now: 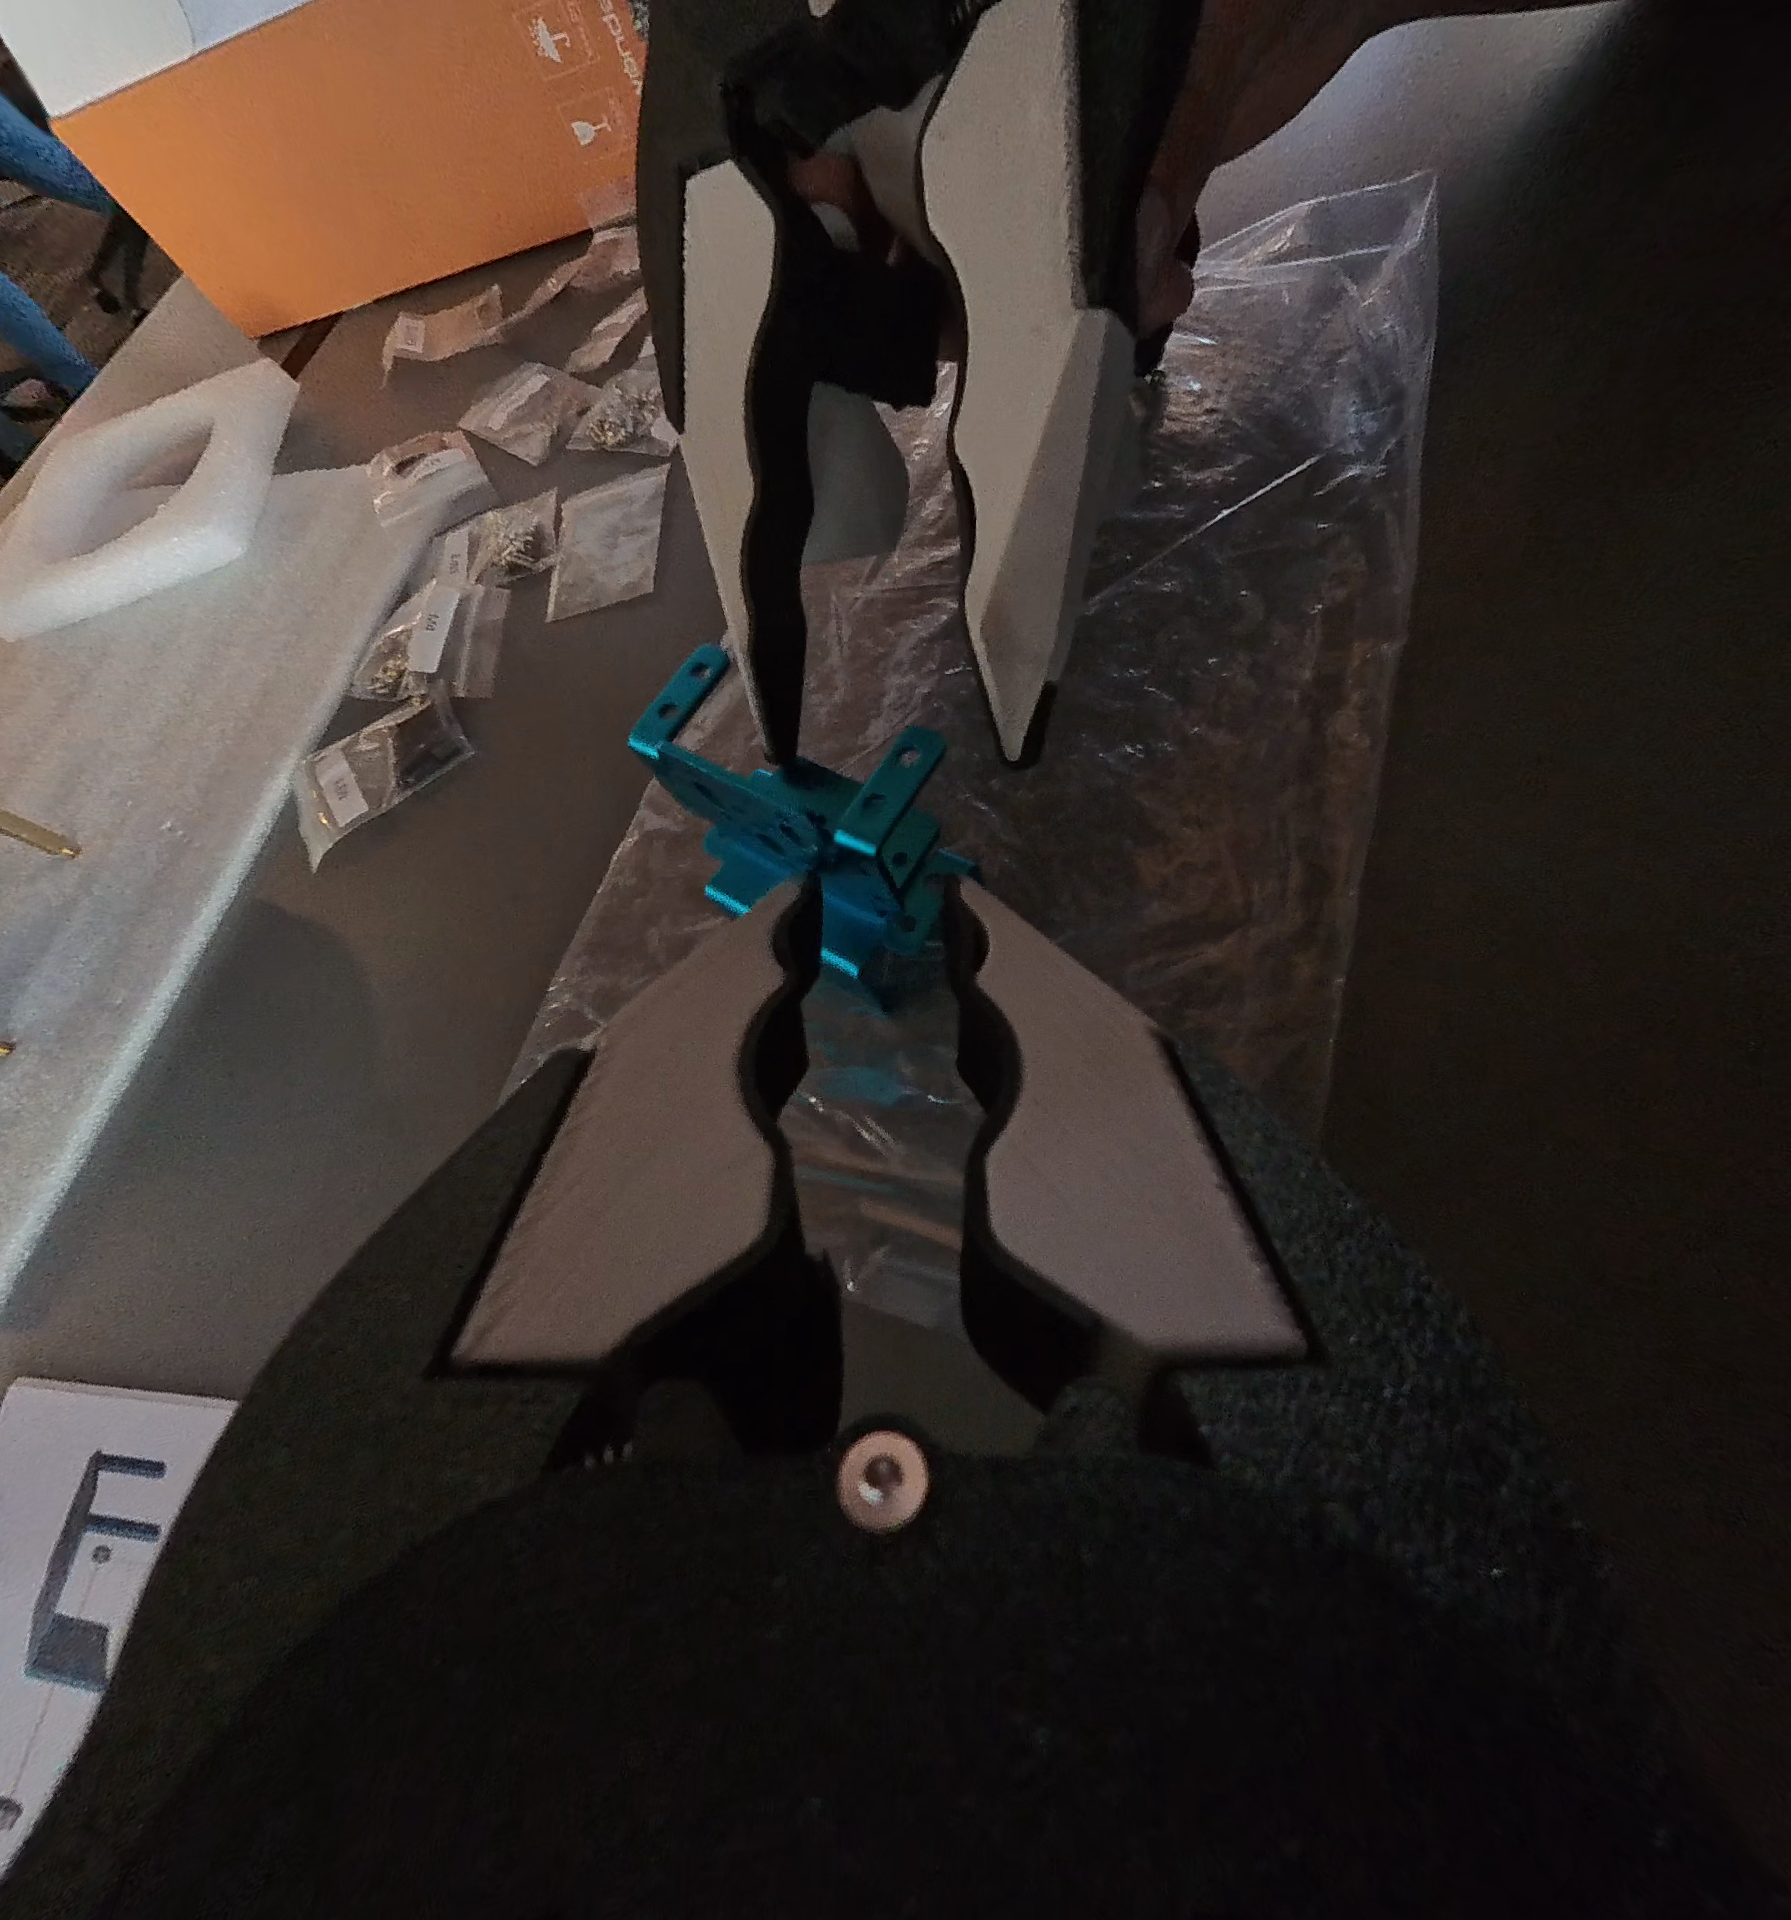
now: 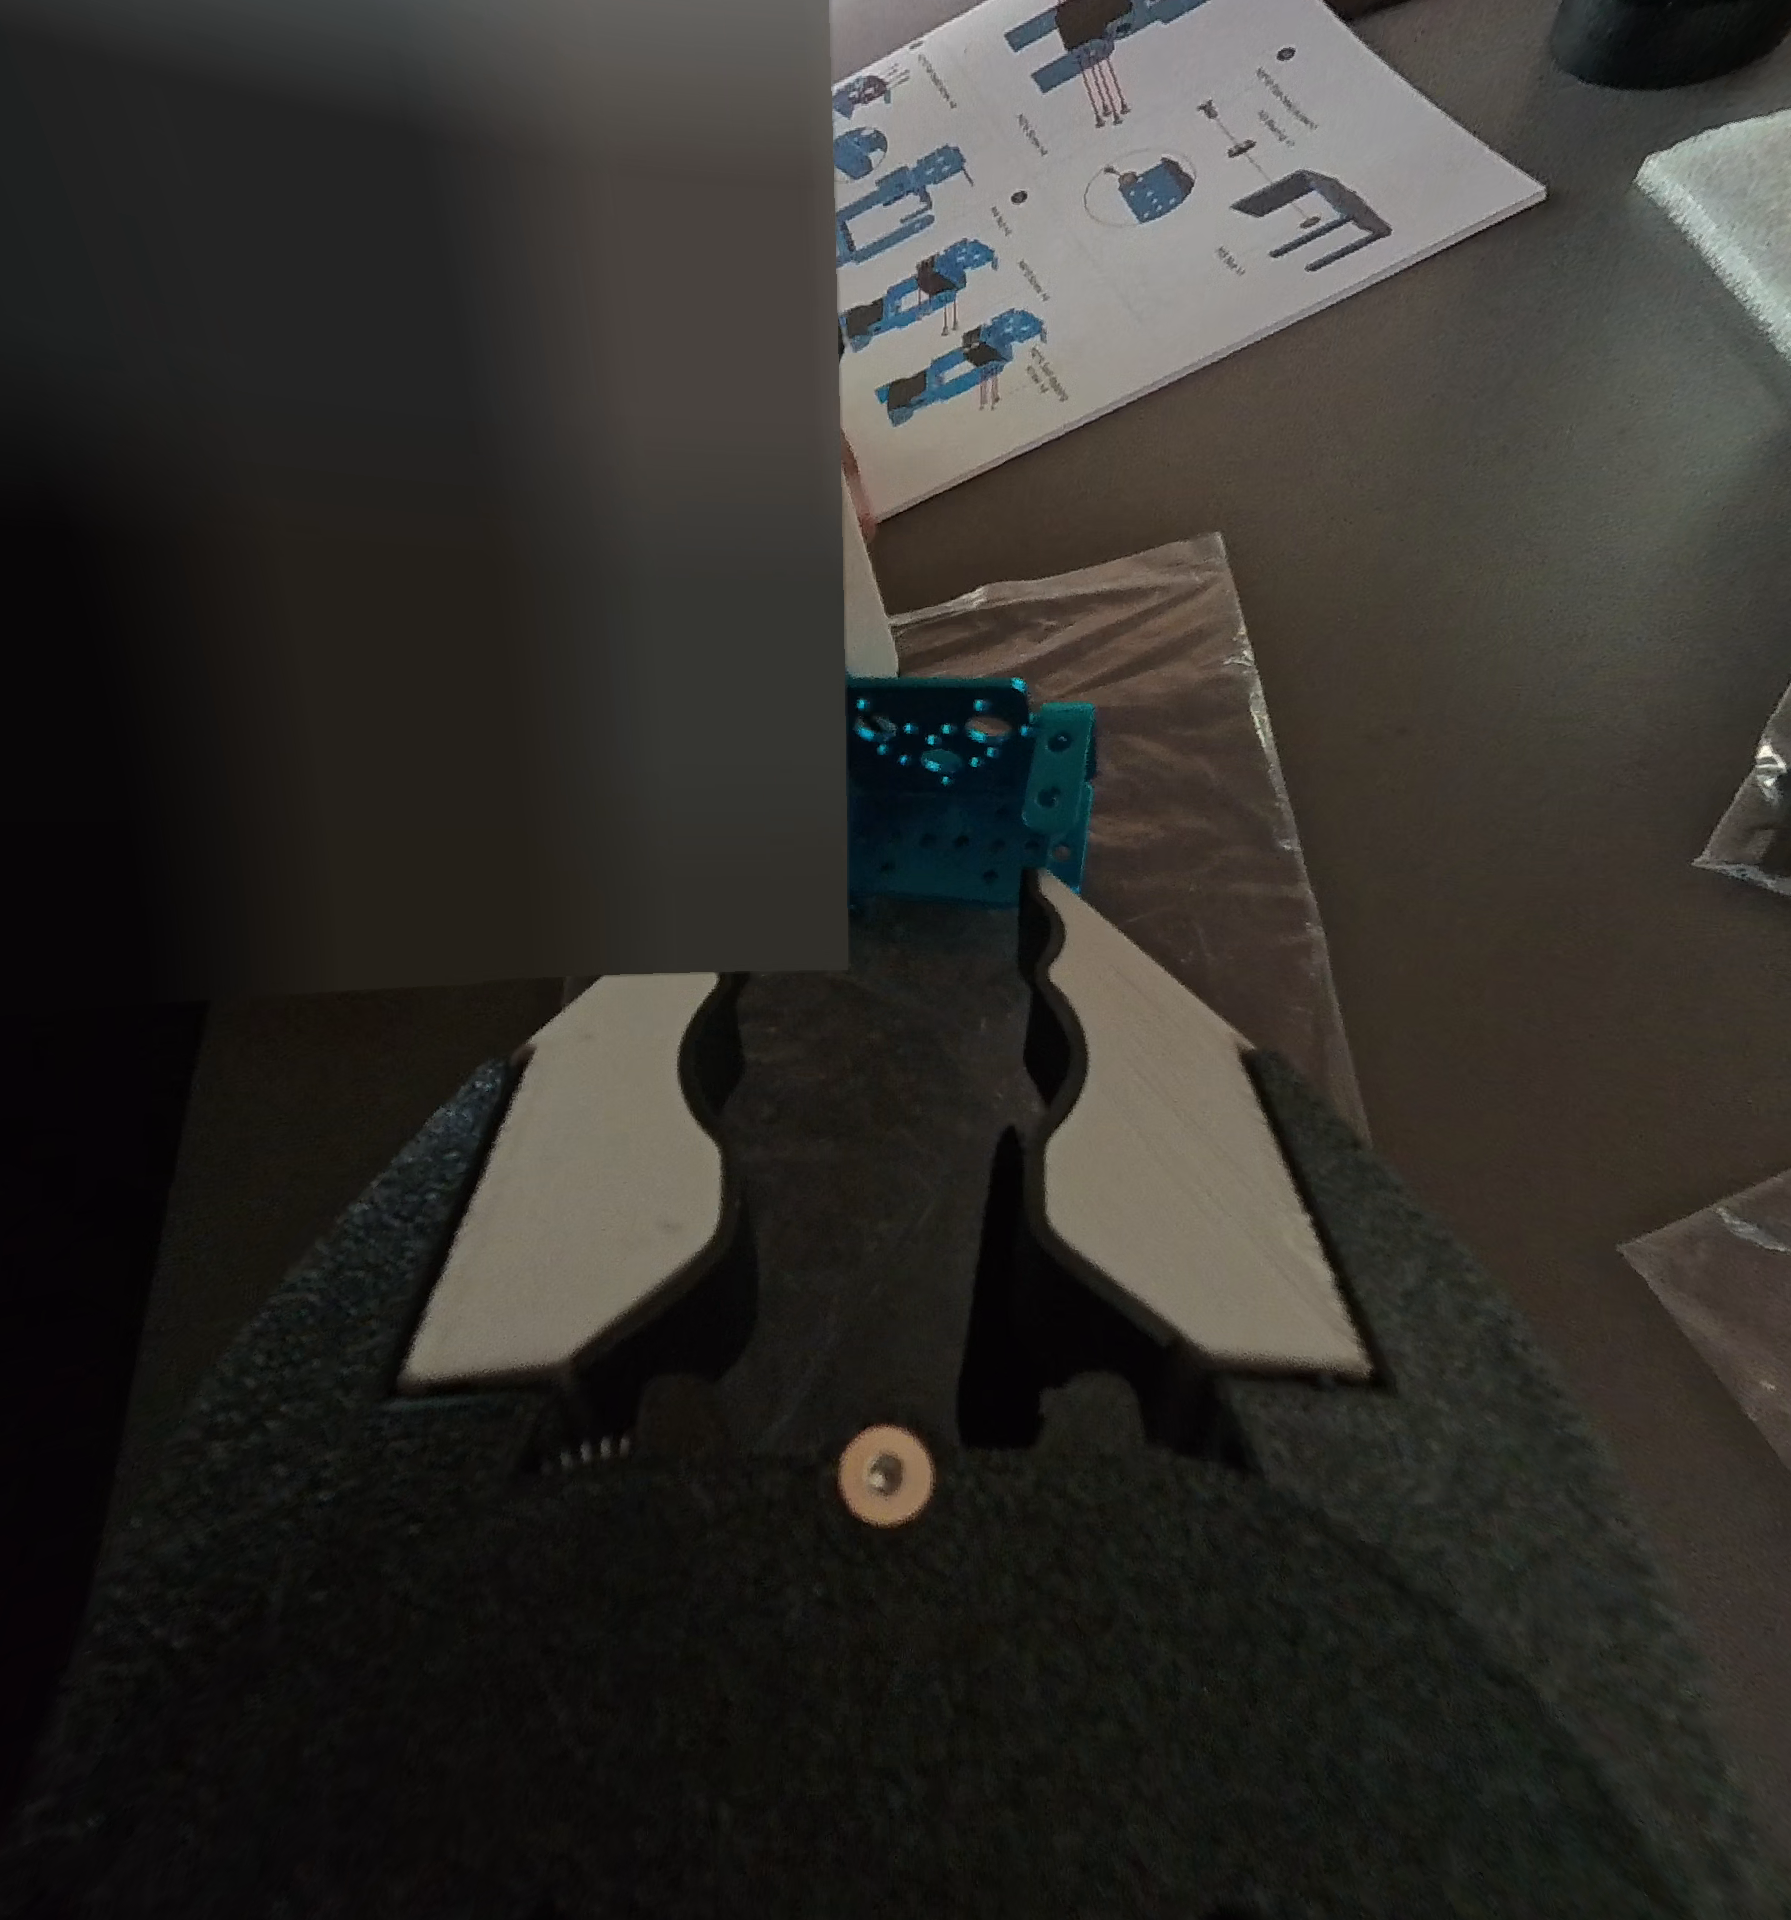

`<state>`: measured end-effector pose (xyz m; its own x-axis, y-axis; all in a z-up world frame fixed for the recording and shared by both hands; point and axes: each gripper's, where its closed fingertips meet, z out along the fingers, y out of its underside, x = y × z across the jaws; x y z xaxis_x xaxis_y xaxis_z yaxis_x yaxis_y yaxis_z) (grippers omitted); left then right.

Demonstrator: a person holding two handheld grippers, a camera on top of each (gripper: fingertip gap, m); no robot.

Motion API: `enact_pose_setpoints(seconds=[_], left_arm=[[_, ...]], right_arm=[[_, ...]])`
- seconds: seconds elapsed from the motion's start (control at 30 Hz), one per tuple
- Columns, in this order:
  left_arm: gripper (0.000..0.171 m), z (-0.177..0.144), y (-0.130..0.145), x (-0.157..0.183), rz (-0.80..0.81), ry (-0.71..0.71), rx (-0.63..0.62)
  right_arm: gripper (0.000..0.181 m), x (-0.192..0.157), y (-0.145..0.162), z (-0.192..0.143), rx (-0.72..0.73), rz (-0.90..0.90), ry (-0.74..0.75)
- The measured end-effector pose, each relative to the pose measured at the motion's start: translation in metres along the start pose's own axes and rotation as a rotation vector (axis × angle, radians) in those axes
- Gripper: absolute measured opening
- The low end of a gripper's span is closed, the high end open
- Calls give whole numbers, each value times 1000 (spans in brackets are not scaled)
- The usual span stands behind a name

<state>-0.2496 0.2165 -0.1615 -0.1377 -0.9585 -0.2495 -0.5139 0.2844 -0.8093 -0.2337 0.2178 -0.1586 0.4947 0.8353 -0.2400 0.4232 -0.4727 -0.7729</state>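
A blue metal bracket assembly (image 1: pixel 818 831) with many holes stands on a clear plastic bag (image 1: pixel 1234 623) on the grey table. My left gripper (image 1: pixel 886 899) reaches in from below and its jaws are closed on the assembly's near end. My right gripper (image 1: pixel 901 748) comes down from the far side, open; its left finger touches the top of the assembly and the other finger stands clear. In the right wrist view the assembly (image 2: pixel 932 790) sits just ahead of my right gripper (image 2: pixel 906 894). Its right finger (image 2: pixel 1182 1143) shows, and a grey patch hides the left fingertip.
Several small bags of screws (image 1: pixel 517 499) lie left of the plastic bag, near a white foam frame (image 1: pixel 143 499), a foam sheet (image 1: pixel 91 883) and an orange box (image 1: pixel 351 156). An instruction sheet (image 2: pixel 1130 208) lies beyond the plastic bag (image 2: pixel 1182 779). More hardware bags (image 2: pixel 1784 790) lie at the right. Left and right tips are no more than a few centimetres apart.
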Motion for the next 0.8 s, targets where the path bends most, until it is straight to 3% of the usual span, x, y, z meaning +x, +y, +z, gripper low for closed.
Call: enact_pose_setpoints(seconds=[0.8], left_arm=[[23,0,3,1,11,-1,-20]], right_arm=[[50,-1,0,0,1,1,-7]])
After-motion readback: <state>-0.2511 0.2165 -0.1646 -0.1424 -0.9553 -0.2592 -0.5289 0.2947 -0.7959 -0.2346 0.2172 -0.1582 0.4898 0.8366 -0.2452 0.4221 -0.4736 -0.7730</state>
